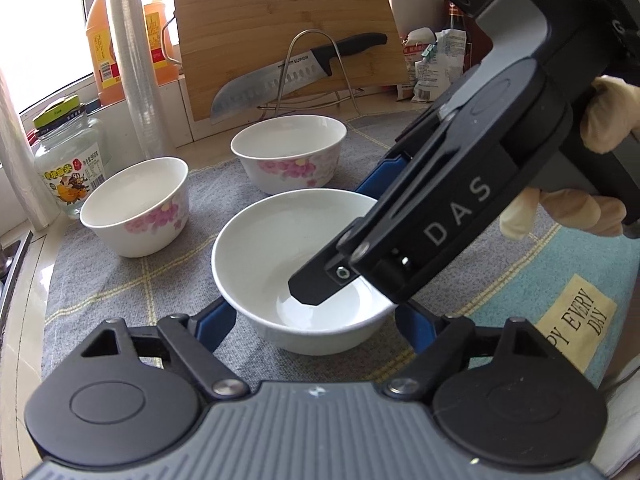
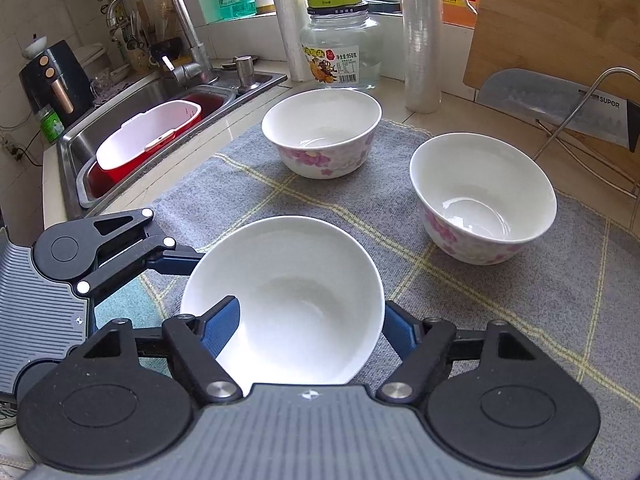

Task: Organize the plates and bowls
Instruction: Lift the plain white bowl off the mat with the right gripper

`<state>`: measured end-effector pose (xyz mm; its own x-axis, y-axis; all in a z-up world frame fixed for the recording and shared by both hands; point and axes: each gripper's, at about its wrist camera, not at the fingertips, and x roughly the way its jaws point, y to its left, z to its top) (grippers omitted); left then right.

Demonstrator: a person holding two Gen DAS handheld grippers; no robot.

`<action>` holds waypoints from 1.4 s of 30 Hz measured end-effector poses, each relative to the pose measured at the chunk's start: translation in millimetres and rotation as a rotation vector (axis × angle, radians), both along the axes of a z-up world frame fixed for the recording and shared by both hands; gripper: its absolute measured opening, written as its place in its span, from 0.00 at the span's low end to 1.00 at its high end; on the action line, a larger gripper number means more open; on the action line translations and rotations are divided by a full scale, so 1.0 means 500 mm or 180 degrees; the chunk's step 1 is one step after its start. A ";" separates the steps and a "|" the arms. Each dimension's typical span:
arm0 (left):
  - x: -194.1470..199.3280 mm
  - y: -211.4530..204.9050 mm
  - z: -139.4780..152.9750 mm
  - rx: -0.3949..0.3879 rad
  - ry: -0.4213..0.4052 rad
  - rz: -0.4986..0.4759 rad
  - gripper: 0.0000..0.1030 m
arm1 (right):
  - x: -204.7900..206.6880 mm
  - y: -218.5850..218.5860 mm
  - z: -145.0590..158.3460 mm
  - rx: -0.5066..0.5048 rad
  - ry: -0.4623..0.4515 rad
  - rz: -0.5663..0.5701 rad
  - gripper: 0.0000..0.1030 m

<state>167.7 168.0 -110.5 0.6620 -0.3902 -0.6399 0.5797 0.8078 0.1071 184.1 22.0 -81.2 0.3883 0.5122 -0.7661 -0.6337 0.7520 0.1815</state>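
A plain white bowl (image 1: 280,264) stands on the grey cloth (image 1: 120,280), nearest in both views (image 2: 296,300). My right gripper (image 2: 312,328) has one finger inside the bowl and one outside its rim; in the left wrist view it (image 1: 320,284) reaches down into the bowl. My left gripper (image 1: 316,328) is open, its blue fingers (image 1: 216,320) on either side of the bowl. Two white bowls with pink flowers stand behind: one at the left (image 1: 138,206) (image 2: 324,132), one further back (image 1: 290,152) (image 2: 482,196).
A knife (image 1: 288,72) rests on a wire rack before a wooden cutting board (image 1: 280,20). A glass jar (image 1: 68,160), a film roll (image 1: 132,60) and an oil bottle (image 1: 100,40) stand at the back left. The sink (image 2: 140,132) holds a red-and-white basin.
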 end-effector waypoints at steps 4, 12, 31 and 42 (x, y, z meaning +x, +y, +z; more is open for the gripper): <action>0.001 0.000 0.000 0.0002 0.0006 -0.0008 0.84 | 0.002 0.001 0.001 0.0032 0.0021 0.0022 0.79; -0.001 -0.004 0.003 0.0040 0.0026 0.0004 0.84 | 0.000 0.002 0.003 0.0022 0.0024 0.0040 0.79; -0.012 -0.029 0.030 0.0032 0.0088 -0.0059 0.84 | -0.025 -0.027 0.029 0.0023 -0.0059 0.0041 0.79; -0.027 -0.100 0.037 0.0011 0.0097 -0.0313 0.84 | -0.056 -0.116 0.043 0.0011 -0.0099 -0.0171 0.79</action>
